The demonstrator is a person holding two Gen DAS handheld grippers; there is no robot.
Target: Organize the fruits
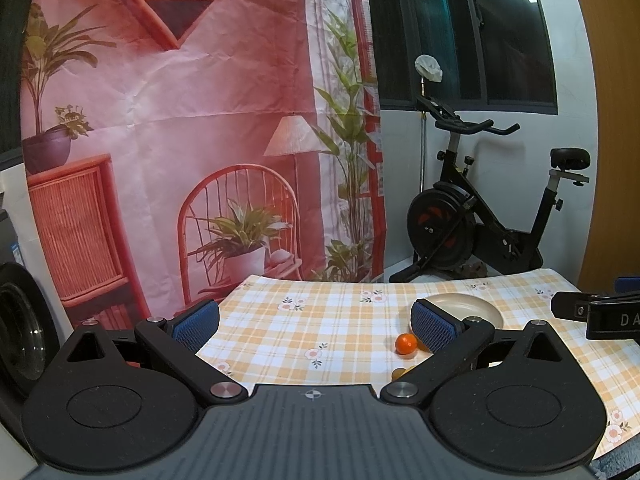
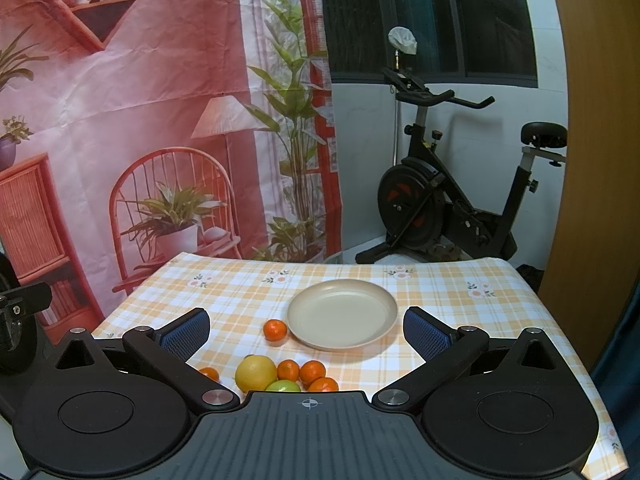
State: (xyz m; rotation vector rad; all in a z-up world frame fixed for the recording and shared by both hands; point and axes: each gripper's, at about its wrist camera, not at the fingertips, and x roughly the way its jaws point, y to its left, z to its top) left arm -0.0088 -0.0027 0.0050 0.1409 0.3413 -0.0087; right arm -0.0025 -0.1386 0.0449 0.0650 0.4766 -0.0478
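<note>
A beige plate [image 2: 342, 314] lies empty on the checked tablecloth [image 2: 240, 292]. One small orange [image 2: 275, 329] sits just left of the plate. Nearer me lie a yellow citrus fruit [image 2: 256, 373], a green fruit [image 2: 283, 386] and several small oranges [image 2: 312, 372], partly hidden by the gripper body. My right gripper [image 2: 307, 332] is open above them, with nothing between its fingers. In the left wrist view the plate [image 1: 472, 307] is half hidden behind the right finger, with the lone orange [image 1: 406, 344] beside it. My left gripper [image 1: 316, 324] is open and holds nothing.
An exercise bike [image 2: 452, 196] stands behind the table on the right. A printed backdrop [image 2: 160, 120] hangs behind the table on the left. The right gripper's tip [image 1: 600, 314] shows at the left view's right edge. A washing machine door [image 1: 18, 328] is at far left.
</note>
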